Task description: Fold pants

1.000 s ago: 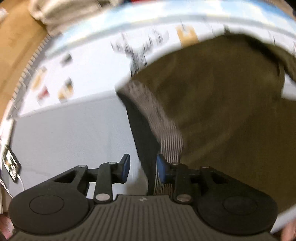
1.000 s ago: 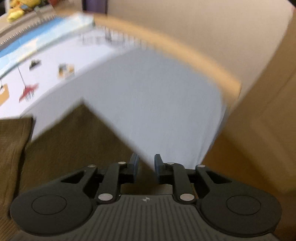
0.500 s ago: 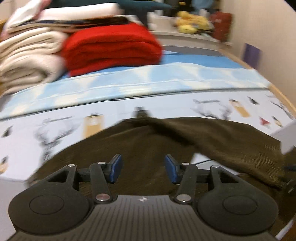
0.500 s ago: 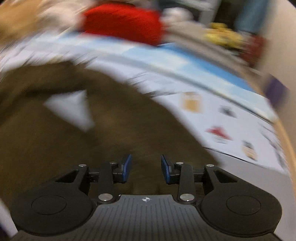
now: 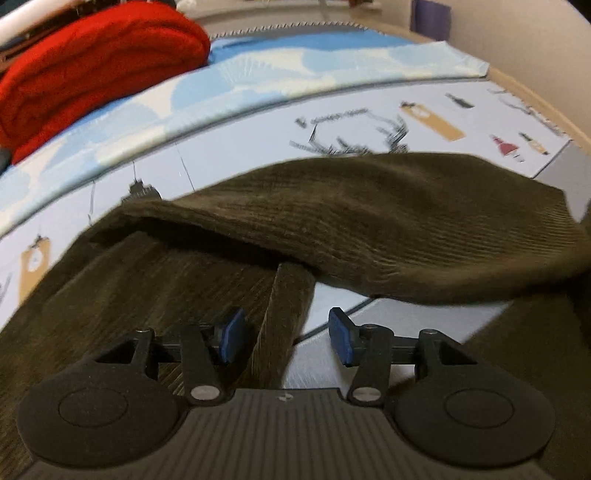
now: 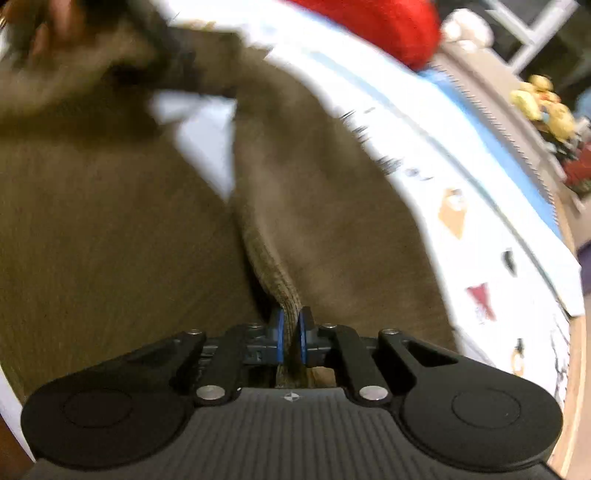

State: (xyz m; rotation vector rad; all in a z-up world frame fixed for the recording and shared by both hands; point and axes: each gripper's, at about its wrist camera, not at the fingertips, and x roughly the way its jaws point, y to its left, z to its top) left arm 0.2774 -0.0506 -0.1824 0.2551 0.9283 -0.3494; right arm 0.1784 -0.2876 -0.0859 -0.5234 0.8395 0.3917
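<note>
1. Left claw (image 5: 284, 336) released, blue pads apart; a raised fold of the pants (image 5: 332, 221) passes between them, untouched.
2. Right claw (image 6: 290, 334) clenched on a pants (image 6: 314, 206) ridge.
3. Pants lie on the printed sheet (image 5: 258, 140), red blanket (image 5: 92, 70) behind.

Motion blur smears the pants (image 6: 110, 221) and hand (image 6: 55, 26) beyond them.

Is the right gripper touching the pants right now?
Touching. The right wrist view shows the right gripper with both blue pads closed on a ridge of the brown pants.
</note>
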